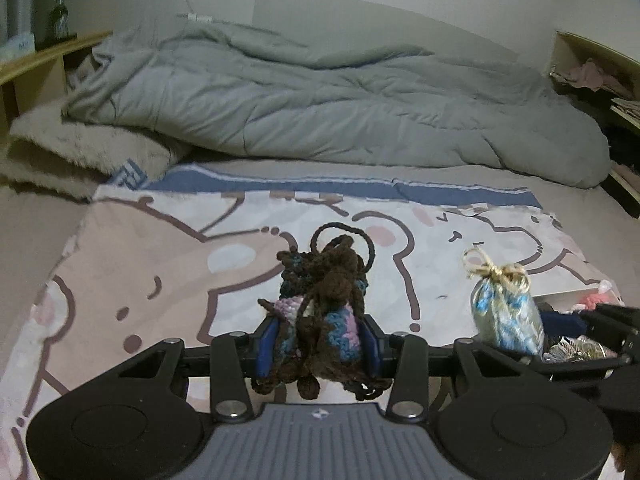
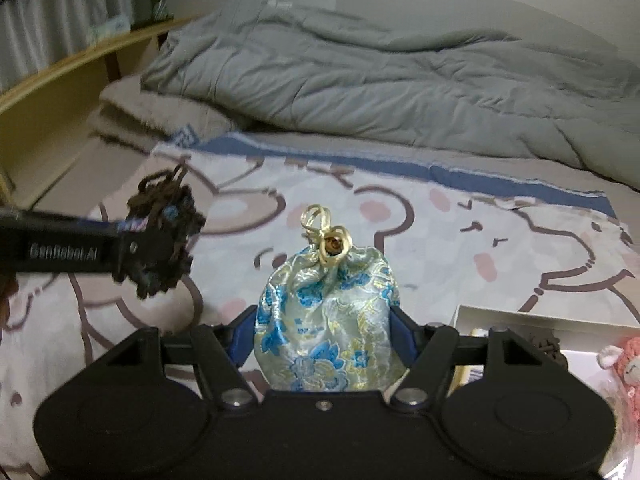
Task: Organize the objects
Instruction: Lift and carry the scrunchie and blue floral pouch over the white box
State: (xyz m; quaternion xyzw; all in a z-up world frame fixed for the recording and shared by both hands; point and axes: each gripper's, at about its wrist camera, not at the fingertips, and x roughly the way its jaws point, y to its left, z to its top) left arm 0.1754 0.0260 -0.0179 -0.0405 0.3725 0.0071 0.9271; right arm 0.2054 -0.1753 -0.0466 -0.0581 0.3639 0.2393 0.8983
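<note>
Nearest to me, the left tool was clamped on a crocheted pouch of brown, blue and pink yarn, its 2 blue-padded fingers pressed against the pouch's sides and its brown cords spilling above and below them. Just to the right of that pouch, the right tool gripped a blue-flowered satin pouch in the same way, upright, with a gold drawstring bow knotted at its top. Both pouches were held above the cartoon-bear blanket spread across the bed. To the right of the satin pouch, a white box lay on that blanket, with a pink crocheted toy at its far right side. Beyond the blanket's blue edge, a rumpled grey duvet was heaped along the bed, and left of it lay a fluffy beige throw. Left of the duvet stood a wooden shelf carrying a dark bottle.
</note>
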